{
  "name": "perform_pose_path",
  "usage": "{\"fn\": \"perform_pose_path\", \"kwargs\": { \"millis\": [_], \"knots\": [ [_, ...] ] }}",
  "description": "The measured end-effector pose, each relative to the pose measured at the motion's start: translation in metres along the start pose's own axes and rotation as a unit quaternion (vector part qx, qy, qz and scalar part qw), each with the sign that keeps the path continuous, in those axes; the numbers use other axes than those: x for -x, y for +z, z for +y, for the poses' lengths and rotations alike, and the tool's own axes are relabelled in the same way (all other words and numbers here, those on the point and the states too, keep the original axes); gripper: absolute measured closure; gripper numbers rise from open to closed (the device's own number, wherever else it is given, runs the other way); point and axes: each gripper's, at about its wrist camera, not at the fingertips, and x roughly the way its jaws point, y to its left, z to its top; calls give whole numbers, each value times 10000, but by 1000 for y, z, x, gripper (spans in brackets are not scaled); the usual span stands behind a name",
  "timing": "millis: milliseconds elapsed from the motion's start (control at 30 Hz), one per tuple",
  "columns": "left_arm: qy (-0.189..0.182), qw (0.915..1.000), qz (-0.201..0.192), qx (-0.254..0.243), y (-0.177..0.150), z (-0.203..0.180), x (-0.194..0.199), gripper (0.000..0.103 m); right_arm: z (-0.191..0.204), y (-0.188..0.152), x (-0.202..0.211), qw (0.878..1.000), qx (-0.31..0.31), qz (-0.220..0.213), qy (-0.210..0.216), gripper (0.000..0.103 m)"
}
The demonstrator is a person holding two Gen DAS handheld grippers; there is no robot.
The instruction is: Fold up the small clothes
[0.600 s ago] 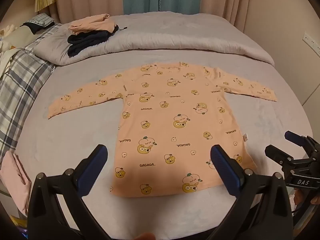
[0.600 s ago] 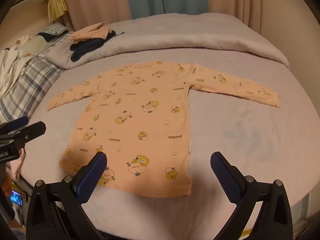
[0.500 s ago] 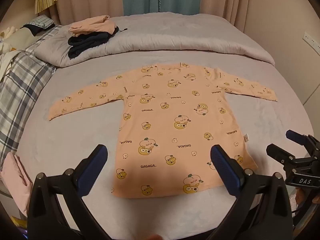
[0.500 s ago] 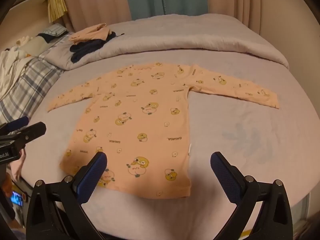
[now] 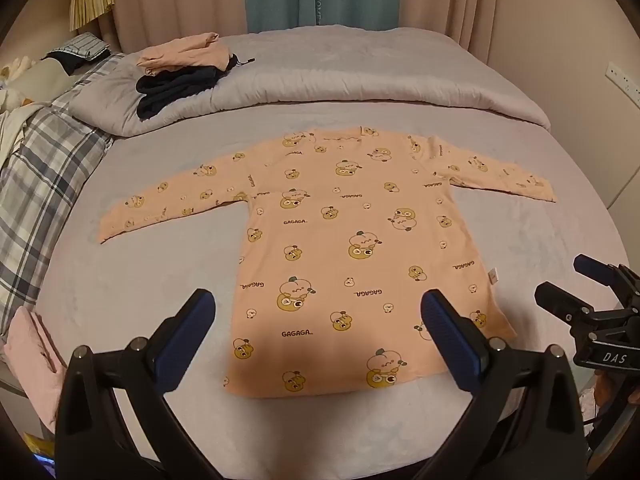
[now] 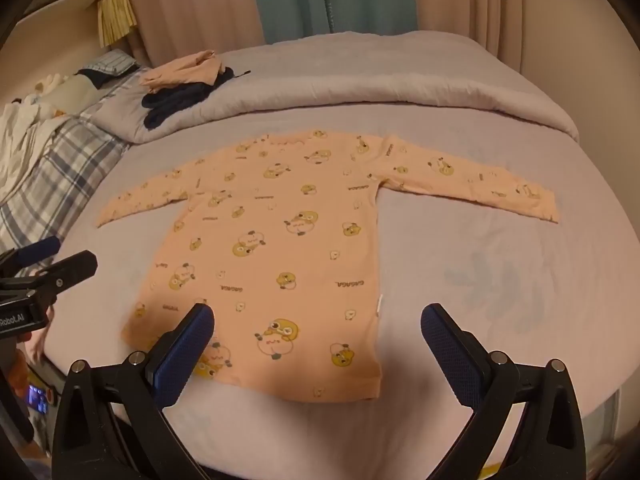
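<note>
Both grippers, left gripper [image 5: 316, 336] and right gripper [image 6: 318, 340], gape empty above my flat shirt [image 5: 352, 248]; next, I grasp a sleeve.

The right tool [image 5: 592, 292] is cut off by the frame edge, and the shirt's small side tag [image 5: 493, 276] is unreadable.

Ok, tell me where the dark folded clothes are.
In both views the dark folded clothes sit far left on the grey duvet, under a peach garment, beyond the spread shirt.
</note>
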Motion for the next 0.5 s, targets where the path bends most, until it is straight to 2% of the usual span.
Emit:
{"fn": "perform_pose_path", "kwargs": {
  "millis": [500],
  "knots": [
    [66, 10000, -50, -26, -3, 2, 3, 0, -1, 0, 1, 10000, 10, -19, 23, 1]
  ]
}}
